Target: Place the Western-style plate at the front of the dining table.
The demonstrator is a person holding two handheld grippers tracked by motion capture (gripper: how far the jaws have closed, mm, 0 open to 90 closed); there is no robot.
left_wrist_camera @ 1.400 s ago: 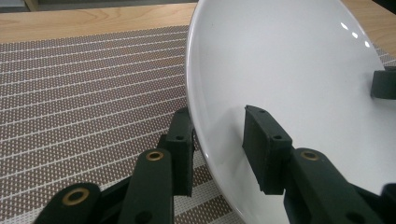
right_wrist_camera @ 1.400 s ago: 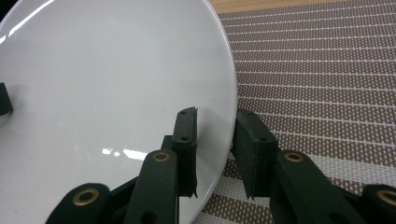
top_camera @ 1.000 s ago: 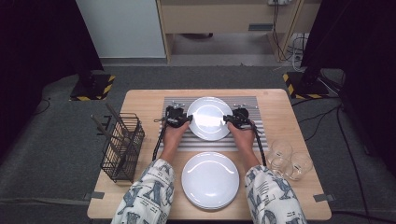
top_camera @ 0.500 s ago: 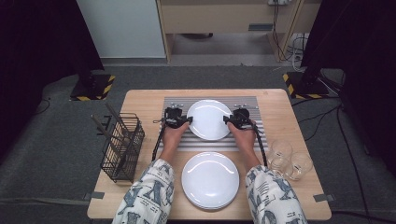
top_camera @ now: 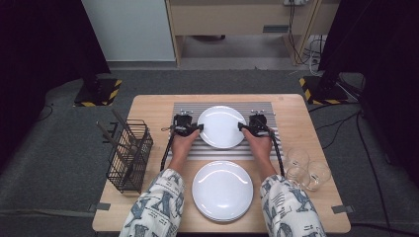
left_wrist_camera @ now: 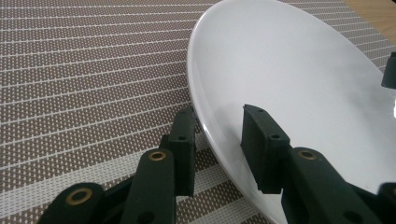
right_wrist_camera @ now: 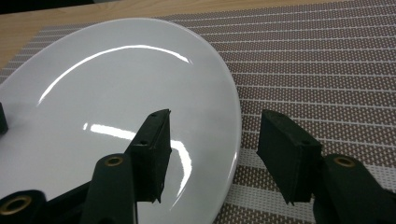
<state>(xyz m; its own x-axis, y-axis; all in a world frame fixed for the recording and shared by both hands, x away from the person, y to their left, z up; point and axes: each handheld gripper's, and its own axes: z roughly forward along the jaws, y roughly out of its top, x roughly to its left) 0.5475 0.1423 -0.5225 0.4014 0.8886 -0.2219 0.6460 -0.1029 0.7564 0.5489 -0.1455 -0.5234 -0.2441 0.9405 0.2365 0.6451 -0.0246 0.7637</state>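
Observation:
A white plate [top_camera: 221, 127] lies on a grey striped mat [top_camera: 188, 107] at the middle of the wooden table [top_camera: 296, 111]. My left gripper [top_camera: 199, 127] is at the plate's left rim. In the left gripper view the left gripper [left_wrist_camera: 219, 135] straddles the plate [left_wrist_camera: 299, 84], one pad over the mat [left_wrist_camera: 84, 70] and one over the plate, with a gap between. My right gripper [top_camera: 241, 127] is at the right rim. Its jaws have just been opening. In the right gripper view the right gripper [right_wrist_camera: 212, 140] stands apart around the rim of the plate [right_wrist_camera: 116, 93] without pressing it.
A second white plate stack [top_camera: 222, 190] sits near the table's front edge between the forearms. A black wire basket [top_camera: 129, 155] with utensils stands at the left. Three clear glasses [top_camera: 306, 168] stand at the right front.

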